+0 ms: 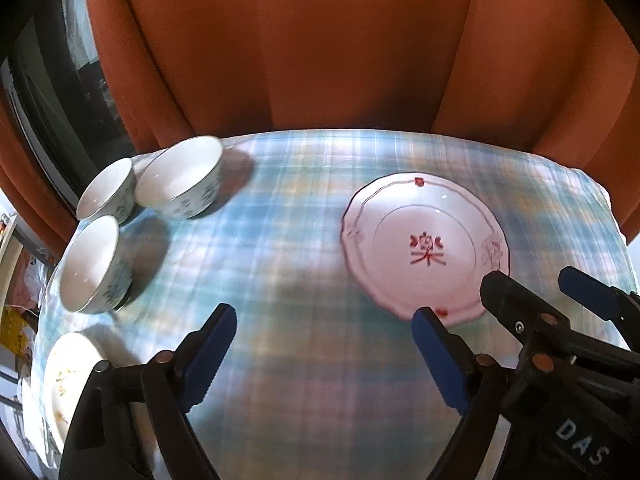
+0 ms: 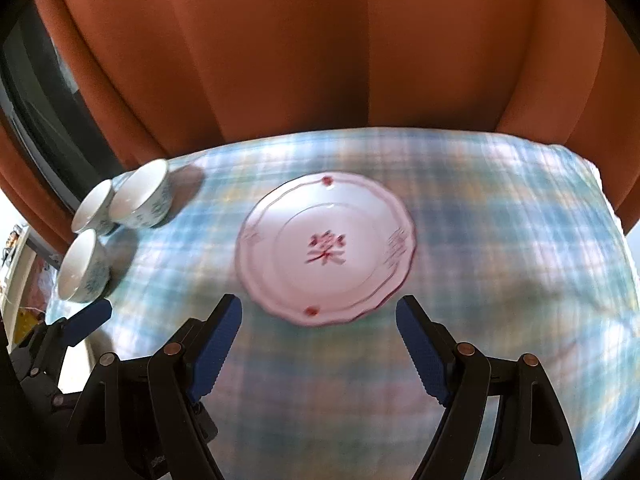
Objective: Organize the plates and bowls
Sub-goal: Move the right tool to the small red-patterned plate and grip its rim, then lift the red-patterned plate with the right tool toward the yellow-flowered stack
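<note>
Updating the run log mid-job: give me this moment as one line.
left gripper: open, empty | right gripper: open, facing red-character plate | three bowls: far left, unstacked | flowered plate: near left edge

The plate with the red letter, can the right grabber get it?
Probably yes. The right gripper is open just short of the plate near rim, and only bare tablecloth lies between.

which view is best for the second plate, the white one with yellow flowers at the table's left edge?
Left wrist. The white plate with yellow floral print shows at bottom left, partly hidden behind the open left claw. The right wrist view does not show it clearly; the left claw's arm covers that corner, and the open right claw faces the red-patterned plate.
</note>
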Available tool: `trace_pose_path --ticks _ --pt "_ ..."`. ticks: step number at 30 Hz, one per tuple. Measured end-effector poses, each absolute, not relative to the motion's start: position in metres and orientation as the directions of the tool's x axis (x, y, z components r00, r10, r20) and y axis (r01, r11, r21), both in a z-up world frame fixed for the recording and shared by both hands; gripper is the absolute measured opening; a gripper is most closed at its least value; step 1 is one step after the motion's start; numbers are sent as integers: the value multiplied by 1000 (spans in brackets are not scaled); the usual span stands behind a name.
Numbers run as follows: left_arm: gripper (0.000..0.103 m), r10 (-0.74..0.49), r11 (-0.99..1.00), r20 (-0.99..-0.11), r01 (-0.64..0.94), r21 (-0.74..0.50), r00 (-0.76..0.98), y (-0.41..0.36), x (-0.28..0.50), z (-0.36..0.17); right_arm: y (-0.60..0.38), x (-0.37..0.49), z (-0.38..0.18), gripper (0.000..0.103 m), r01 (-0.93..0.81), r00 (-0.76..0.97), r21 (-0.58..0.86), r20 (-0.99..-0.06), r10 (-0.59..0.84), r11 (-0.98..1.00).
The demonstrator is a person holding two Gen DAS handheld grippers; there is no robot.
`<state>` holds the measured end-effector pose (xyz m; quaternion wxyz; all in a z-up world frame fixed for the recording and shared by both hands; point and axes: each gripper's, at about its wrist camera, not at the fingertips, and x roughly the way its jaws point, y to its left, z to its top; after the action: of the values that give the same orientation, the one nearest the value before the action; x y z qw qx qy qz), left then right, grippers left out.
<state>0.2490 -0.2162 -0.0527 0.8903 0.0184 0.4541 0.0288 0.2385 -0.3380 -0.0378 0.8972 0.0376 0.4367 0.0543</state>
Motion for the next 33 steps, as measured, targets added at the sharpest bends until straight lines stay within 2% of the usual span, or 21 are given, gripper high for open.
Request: trace_pose_path --ticks 2,3,7,16,23,27,33 --pt "80 75 997 -809 -29 71 583 -225 262 -58 -344 248 -39 82 -69 619 94 -777 116 993" --pt "79 77 997 -808 -27 76 584 -229 266 -59 -347 256 -40 82 -67 623 65 -776 92 996" --pt "79 116 993 -792 -53 105 599 -239 286 -68 -357 277 -49 82 -89 622 64 -776 105 994" --pt "76 129 992 -829 -74 106 545 -248 340 -102 -369 330 -82 82 -49 587 109 -801 117 993" --pt "53 101 994 -866 -79 71 490 -247 359 -120 -374 355 -103 68 -45 549 111 -827 117 993" --pt "53 111 993 -861 -84 80 496 -249 361 -119 -374 362 -109 63 -37 537 109 -836 112 993" --pt "53 99 995 -874 -63 78 476 -248 357 -117 -373 357 -107 61 -26 520 99 -848 98 995"
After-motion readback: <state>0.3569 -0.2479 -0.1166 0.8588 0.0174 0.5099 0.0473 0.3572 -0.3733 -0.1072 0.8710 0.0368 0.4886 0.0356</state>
